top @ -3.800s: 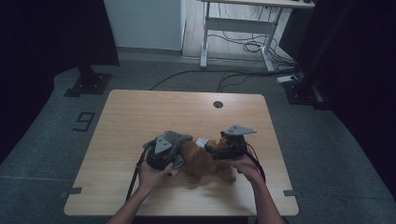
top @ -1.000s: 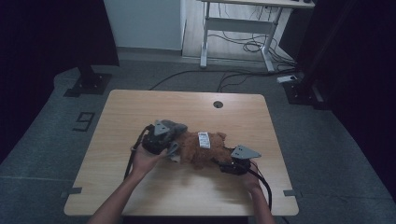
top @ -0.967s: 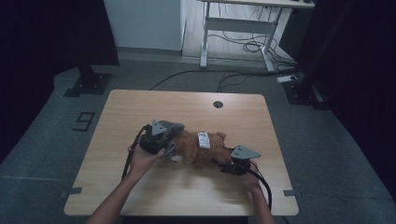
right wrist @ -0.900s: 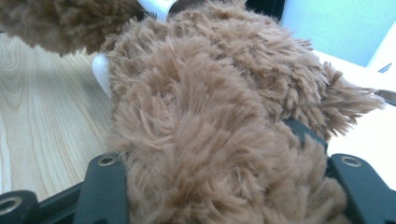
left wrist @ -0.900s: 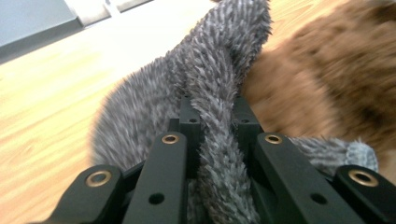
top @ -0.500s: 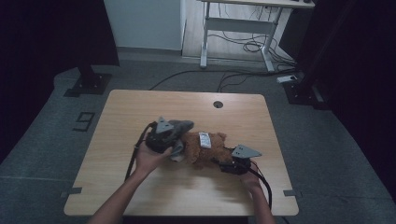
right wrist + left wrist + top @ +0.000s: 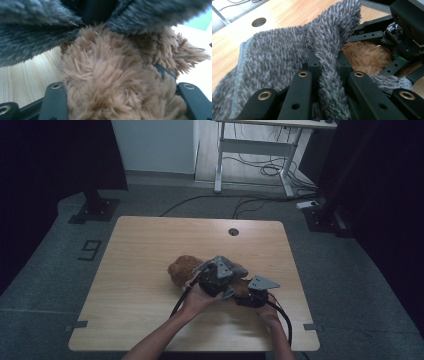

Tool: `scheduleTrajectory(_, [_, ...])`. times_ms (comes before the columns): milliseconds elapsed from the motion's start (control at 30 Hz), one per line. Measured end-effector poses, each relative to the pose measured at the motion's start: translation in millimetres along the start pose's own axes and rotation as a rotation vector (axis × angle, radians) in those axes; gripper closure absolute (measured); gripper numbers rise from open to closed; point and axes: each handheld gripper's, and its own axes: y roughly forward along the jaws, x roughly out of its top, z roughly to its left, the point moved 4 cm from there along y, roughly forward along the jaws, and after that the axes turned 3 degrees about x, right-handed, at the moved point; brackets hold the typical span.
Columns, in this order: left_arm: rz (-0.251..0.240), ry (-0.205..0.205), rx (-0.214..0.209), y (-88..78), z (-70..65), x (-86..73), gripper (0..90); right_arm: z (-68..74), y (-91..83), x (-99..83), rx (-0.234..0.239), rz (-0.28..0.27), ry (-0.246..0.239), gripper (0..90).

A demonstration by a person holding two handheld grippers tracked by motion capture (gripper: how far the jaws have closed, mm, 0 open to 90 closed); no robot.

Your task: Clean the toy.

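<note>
A brown plush toy (image 7: 182, 268) lies on the wooden table (image 7: 140, 245), its round end bare at the left. A grey fuzzy cloth (image 7: 239, 268) covers its right part. My left gripper (image 7: 223, 281) is shut on a fold of that grey fuzzy cloth (image 7: 287, 57), pinched between the black jaws of the left gripper (image 7: 328, 61). Brown fur (image 7: 367, 56) shows past the fold, with the right gripper (image 7: 407, 32) behind it. My right gripper (image 7: 250, 295) is shut on the brown plush toy (image 7: 112, 75); the fur bulges between the jaws of the right gripper (image 7: 120, 97). Grey cloth (image 7: 37, 37) hangs above.
A round cable hole (image 7: 233, 231) sits near the table's far edge. A white desk frame (image 7: 260, 150) with loose cables stands on the floor beyond. Black stand feet (image 7: 95, 207) flank the table at both far corners.
My left gripper has moved right with the grey cloth, baring the toy's brown round end at the left. The white label no longer shows. The right gripper has stayed put.
</note>
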Motion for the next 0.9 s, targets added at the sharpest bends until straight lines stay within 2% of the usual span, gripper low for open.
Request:
scheduleTrajectory(100, [-0.011, -0.001, 0.033, -6.7, 6.3, -5.6, 79.3, 0.3, 0.2, 0.0, 0.002, -0.001, 0.001, 40.1])
scheduleTrajectory(167, [-0.014, -0.018, 0.06, -11.2, 15.8, -10.6, 79.4, -0.1, -0.2, -0.3, 0.002, -0.001, 0.004, 40.1])
scheduleTrajectory(267, [-0.01, -0.055, 0.085, -18.6, 36.0, -21.5, 79.5, -0.9, -0.3, -0.5, 0.002, -0.006, 0.015, 40.1])
scheduleTrajectory(333, [-0.026, -0.096, 0.092, -23.8, 47.7, -29.0, 79.5, -0.7, -0.1, -0.3, 0.002, -0.006, 0.015, 40.1])
scheduleTrajectory(433, [-0.045, -0.133, 0.129, -34.9, 64.1, -37.8, 79.6, 0.2, -0.1, 0.1, 0.0, -0.003, 0.003, 40.0])
scheduleTrajectory(500, [-0.022, -0.141, 0.162, -39.6, 76.7, -46.7, 79.7, -0.3, -0.7, 0.0, -0.001, -0.003, 0.009, 40.0])
scheduleTrajectory(567, [-0.027, -0.193, 0.138, -43.8, 87.4, -57.2, 79.8, -1.2, -1.2, 0.0, 0.001, -0.004, 0.017, 39.9])
scheduleTrajectory(767, [-0.035, -0.222, 0.191, -58.1, 104.5, -74.5, 79.8, -0.2, -0.3, 0.4, -0.001, -0.003, 0.01, 39.9])
scheduleTrajectory(833, [-0.03, -0.236, 0.203, -61.9, 108.7, -76.6, 79.9, -0.3, -0.4, 0.5, -0.002, -0.003, 0.012, 39.9])
scheduleTrajectory(900, [-0.041, -0.251, 0.197, -65.9, 109.3, -74.5, 79.8, -0.7, -0.5, 0.6, 0.0, -0.001, 0.016, 39.9])
